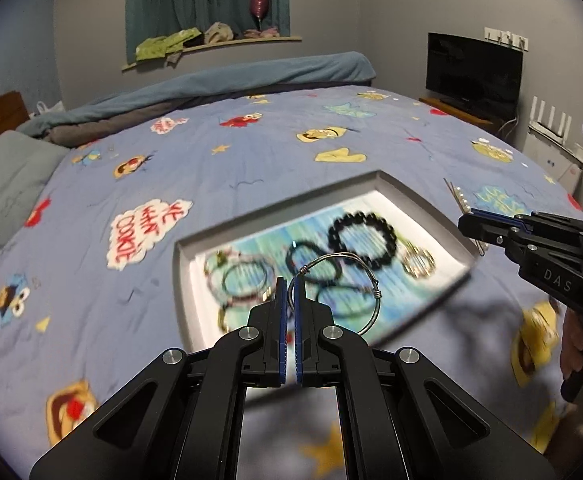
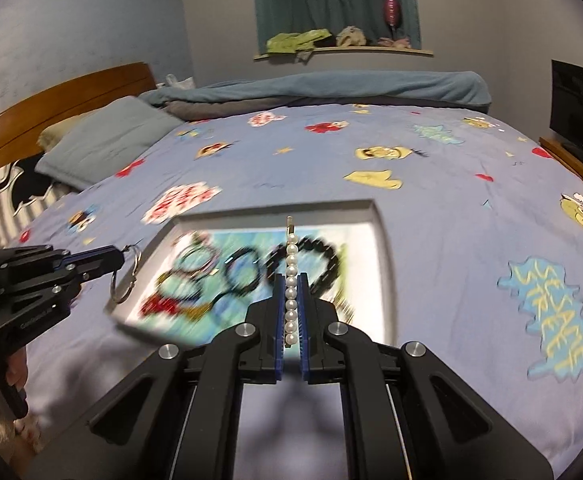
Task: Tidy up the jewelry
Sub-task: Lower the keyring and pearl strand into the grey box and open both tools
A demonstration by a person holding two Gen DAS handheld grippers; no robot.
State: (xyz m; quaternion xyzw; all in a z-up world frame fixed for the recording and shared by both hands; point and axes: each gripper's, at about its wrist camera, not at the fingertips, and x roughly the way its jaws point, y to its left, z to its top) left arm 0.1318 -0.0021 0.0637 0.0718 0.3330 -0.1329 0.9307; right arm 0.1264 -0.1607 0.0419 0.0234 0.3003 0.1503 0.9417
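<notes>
Both tools hover above the bed (image 1: 251, 152), over a shallow white tray (image 1: 423, 200) that already holds a black bead bracelet (image 1: 361, 240) and several thinner bangles, all blurred.

The left hand-held gripper (image 1: 290, 292) is closed almost fully, its blue pads pinching a silver wire bangle (image 1: 355, 280) at the bangle's 9 o'clock edge, so the ring hangs out toward 3 o'clock. The right hand-held gripper (image 2: 290, 292) is clamped narrowly on a pearl hair clip (image 2: 290, 280), which lies lengthwise between the pads and points to 12 o'clock, its tip past the fingertips.

Risks, as I judge them: the bangle is held by a thin wire at one edge only, so a quick swing could twist it free onto the quilt. The pearls are round and smooth, so the clip may slide forward if tilted down. Released carelessly, either piece could land across the bracelets and tangle, and the soft mattress lets the tray tip if its rim is bumped.
</notes>
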